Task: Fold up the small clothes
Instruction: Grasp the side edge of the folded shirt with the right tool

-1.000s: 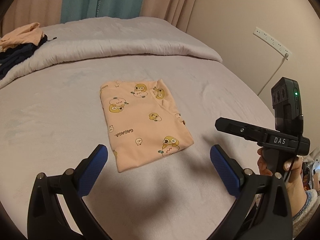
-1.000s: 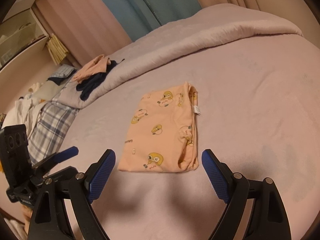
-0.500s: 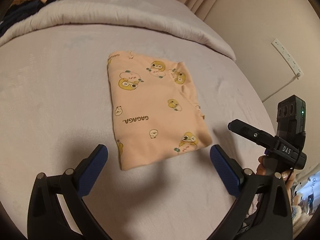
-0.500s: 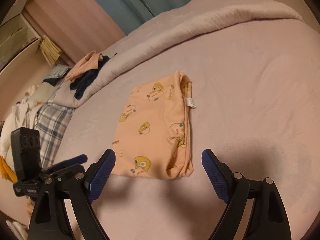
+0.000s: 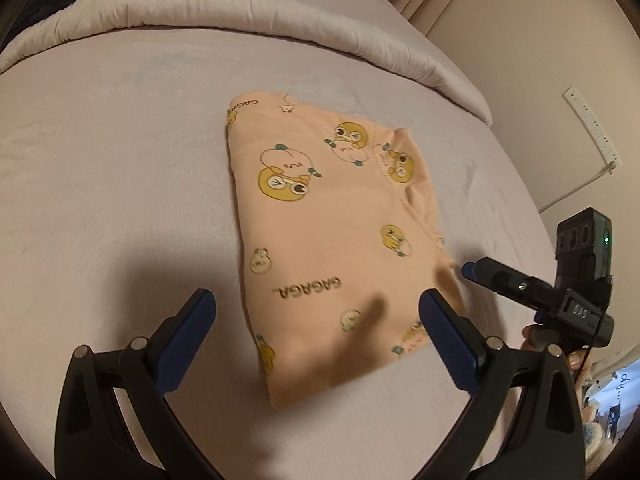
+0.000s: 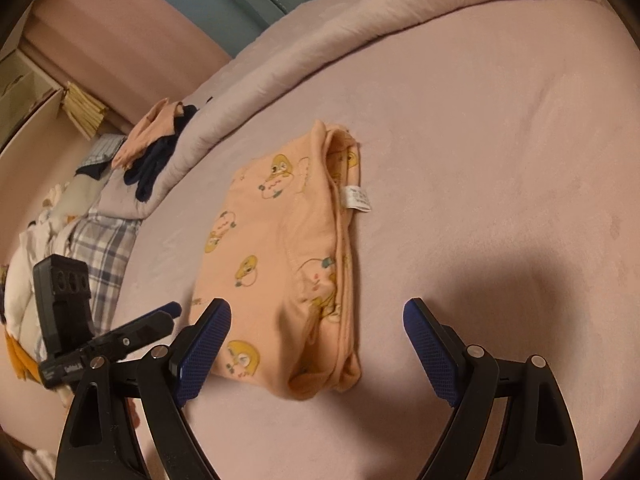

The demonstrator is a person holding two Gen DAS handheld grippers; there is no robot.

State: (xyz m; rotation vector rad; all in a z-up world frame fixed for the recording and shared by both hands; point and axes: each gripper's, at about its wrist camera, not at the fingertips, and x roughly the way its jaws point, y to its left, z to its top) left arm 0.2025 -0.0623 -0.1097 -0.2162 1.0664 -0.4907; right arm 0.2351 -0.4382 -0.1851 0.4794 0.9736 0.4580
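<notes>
Garment: one peach folded garment [image 5: 328, 240] printed with yellow cartoon ducks and the word GAGAGA, lying flat in a rectangle on the bed sheet [image 5: 120, 184], near the middle of the bed.
Layers: several folded edges stacked along the garment's right side in the right wrist view, with one white care label [image 6: 358, 199] sticking out.
Left gripper: one, the left gripper [image 5: 316, 336], jaws wide apart with nothing between the pads, poised over the near edge of the garment; whether it touches the cloth cannot be told.
Right gripper: one, the right gripper [image 6: 316, 354], jaws spread wide and holding nothing, straddling the near end of the garment.
Fingers: two blue-padded fingers [image 5: 184, 344] on each gripper.
Other clothes: one small heap of peach and dark navy clothes [image 6: 158, 144] on the rolled duvet [image 5: 240, 12], well apart from the garment.
Wall: one white power strip [image 5: 592, 124] with a cord.
</notes>
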